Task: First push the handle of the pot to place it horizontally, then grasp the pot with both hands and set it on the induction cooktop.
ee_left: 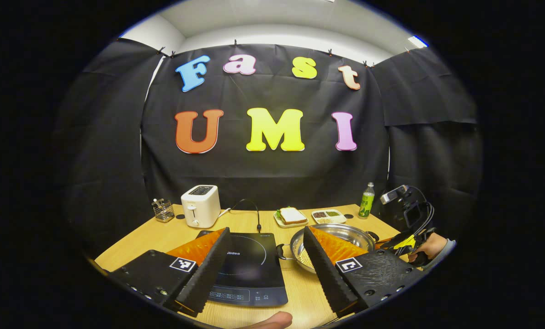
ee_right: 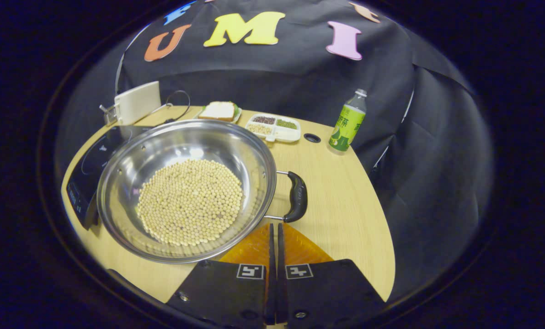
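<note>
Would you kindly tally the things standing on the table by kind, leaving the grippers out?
Cookware: 1, the pot holding beans.
Appliances: 2, the induction cooktop and the toaster.
Food dishes: 2, the sandwich plate and the divided tray.
Bottles: 1, the green-labelled bottle.
Racks: 1, the small wire holder.
Total: 7.

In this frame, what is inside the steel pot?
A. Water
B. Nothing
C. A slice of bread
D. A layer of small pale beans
D: in the right gripper view the pot sits on the table with small pale beans covering its bottom, and the bread lies on a separate plate farther back.
</note>
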Demonstrator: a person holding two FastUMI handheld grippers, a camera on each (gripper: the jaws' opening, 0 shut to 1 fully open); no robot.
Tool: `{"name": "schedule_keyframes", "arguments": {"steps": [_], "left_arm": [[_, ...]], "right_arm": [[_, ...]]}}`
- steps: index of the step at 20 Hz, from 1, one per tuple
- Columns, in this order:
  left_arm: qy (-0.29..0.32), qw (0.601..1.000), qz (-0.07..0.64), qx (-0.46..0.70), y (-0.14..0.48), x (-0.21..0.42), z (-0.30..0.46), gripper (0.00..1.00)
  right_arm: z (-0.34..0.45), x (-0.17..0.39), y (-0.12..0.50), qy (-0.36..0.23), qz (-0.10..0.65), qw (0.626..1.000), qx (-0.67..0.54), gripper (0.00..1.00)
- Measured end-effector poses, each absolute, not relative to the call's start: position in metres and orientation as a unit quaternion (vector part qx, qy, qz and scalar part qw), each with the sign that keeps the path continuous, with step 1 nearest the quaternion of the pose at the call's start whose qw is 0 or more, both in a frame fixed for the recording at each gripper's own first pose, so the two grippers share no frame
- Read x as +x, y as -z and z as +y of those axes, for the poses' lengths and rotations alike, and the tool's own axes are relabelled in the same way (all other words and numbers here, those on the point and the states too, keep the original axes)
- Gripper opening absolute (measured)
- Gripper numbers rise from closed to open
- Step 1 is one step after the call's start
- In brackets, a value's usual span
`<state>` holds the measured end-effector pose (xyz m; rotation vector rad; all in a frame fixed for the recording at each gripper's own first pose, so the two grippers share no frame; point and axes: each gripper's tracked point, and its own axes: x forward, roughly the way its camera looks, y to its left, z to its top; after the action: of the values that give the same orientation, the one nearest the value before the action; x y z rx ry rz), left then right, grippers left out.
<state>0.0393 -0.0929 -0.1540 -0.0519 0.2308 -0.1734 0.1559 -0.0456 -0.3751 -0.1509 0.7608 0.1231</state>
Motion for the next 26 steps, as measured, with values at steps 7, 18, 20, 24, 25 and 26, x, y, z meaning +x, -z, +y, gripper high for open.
{"name": "schedule_keyframes", "arguments": {"steps": [7, 18, 20, 24, 25, 26], "left_arm": [[0.103, 0.985, 0.137, -0.032, 0.171, 0.047, -0.112, 0.95], [0.106, 0.98, 0.166, -0.026, 0.197, 0.075, -0.132, 0.95], [0.097, 0.978, 0.182, -0.014, 0.208, 0.085, -0.131, 0.95], [0.111, 0.97, 0.215, -0.011, 0.239, 0.105, -0.147, 0.96], [0.113, 0.968, 0.225, -0.011, 0.247, 0.11, -0.15, 0.95], [0.116, 0.965, 0.234, -0.012, 0.255, 0.116, -0.153, 0.96]], "right_arm": [[-0.056, 0.14, 0.285, -0.021, 0.216, 0.975, -0.057, 0.28], [-0.061, 0.117, 0.244, -0.006, 0.22, 0.975, -0.006, 1.0], [-0.059, 0.124, 0.248, -0.004, 0.225, 0.974, -0.001, 1.0], [-0.054, 0.141, 0.27, -0.01, 0.249, 0.968, 0.014, 1.0], [-0.052, 0.146, 0.275, -0.011, 0.255, 0.967, 0.017, 1.0], [-0.051, 0.151, 0.282, -0.012, 0.261, 0.965, 0.019, 1.0]]}}
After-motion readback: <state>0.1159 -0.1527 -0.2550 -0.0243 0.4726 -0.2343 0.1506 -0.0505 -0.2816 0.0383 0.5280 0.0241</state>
